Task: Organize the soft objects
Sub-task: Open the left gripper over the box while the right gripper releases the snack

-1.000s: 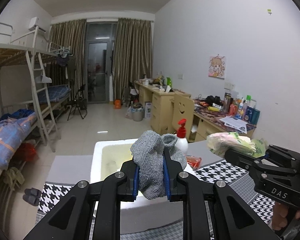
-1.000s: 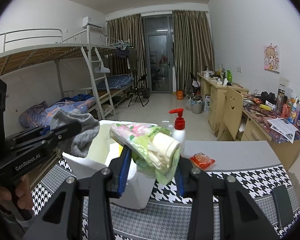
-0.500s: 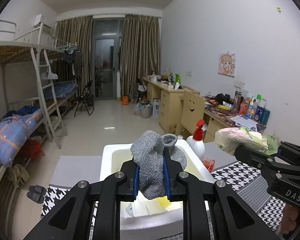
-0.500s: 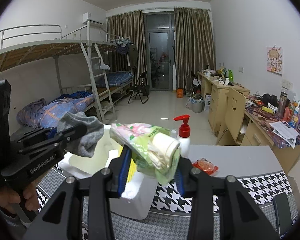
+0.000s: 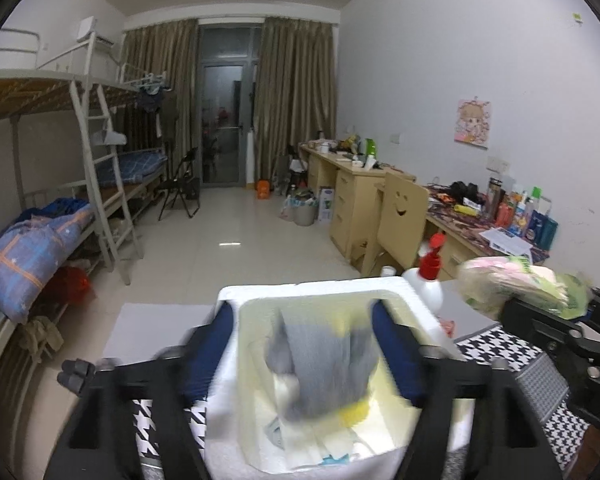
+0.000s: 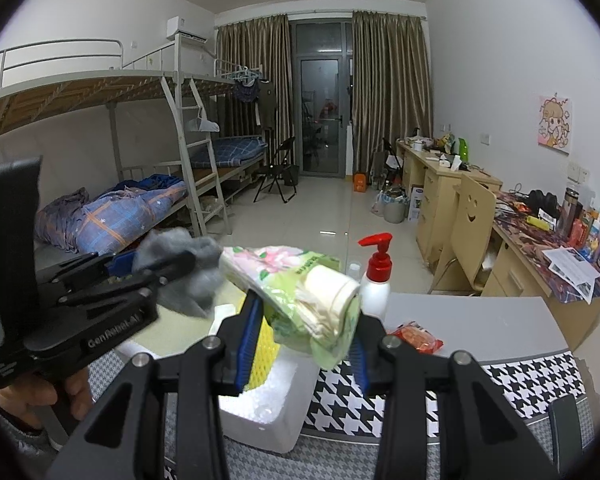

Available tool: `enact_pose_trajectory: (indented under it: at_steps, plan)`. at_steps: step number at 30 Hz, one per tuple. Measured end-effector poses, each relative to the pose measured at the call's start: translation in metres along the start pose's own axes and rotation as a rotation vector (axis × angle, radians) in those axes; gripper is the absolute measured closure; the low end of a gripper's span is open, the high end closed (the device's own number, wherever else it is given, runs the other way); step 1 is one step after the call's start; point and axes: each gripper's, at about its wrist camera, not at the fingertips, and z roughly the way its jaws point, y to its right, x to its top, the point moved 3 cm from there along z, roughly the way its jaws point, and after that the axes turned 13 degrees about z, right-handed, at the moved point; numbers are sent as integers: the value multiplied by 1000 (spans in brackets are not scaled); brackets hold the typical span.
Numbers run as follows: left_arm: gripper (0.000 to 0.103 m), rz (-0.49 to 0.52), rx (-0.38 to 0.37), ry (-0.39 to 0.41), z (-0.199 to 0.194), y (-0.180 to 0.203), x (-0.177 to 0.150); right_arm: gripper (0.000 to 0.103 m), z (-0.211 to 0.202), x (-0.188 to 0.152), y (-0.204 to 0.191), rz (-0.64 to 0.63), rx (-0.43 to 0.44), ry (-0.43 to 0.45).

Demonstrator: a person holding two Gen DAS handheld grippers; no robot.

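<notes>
The bench (image 6: 480, 320) runs bare beyond the right hand-held gripper (image 6: 306, 320). Below the left hand-held gripper (image 5: 300, 344) sits the white foam box (image 5: 312, 292) – its jaws, clamped a second ago, are opening, and the grey sock (image 5: 324, 364) hangs loose between them. "GenRobot.AI" marks its side. The right stays clamped on the tissue pack (image 6: 300, 280) – right of the sock.

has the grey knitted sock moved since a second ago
Yes. In the left wrist view the grey knitted sock, earlier pinched above the white foam box rim, now sits lower, inside the box outline, loose between the left gripper as its jaws are opening.
</notes>
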Motion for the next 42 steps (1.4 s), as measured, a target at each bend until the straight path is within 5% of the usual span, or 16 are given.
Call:
enact_pose_trajectory:
  at_steps: [5,12,36,37,40,42]
  plan:
    - [9,-18,39,-1,-3,-14,-7,59,6,-2,-1,1,-15,-11]
    - [1,-20,88,19,-17,-22,-8,59,17,-3,-10,-11,-10,-33]
    - [1,-25,182,18,-36,-39,-24,59,60,-5,-35,-17,4,-119]
    - [1,-27,183,17,-35,-39,-25,58,62,-5,-35,-14,4,-125]
    - [1,-30,184,15,-34,-37,-24,31,72,-7,-35,-12,-3,-158]
    - [1,-29,182,16,-34,-37,-25,29,74,-9,-35,-19,-17,-159]
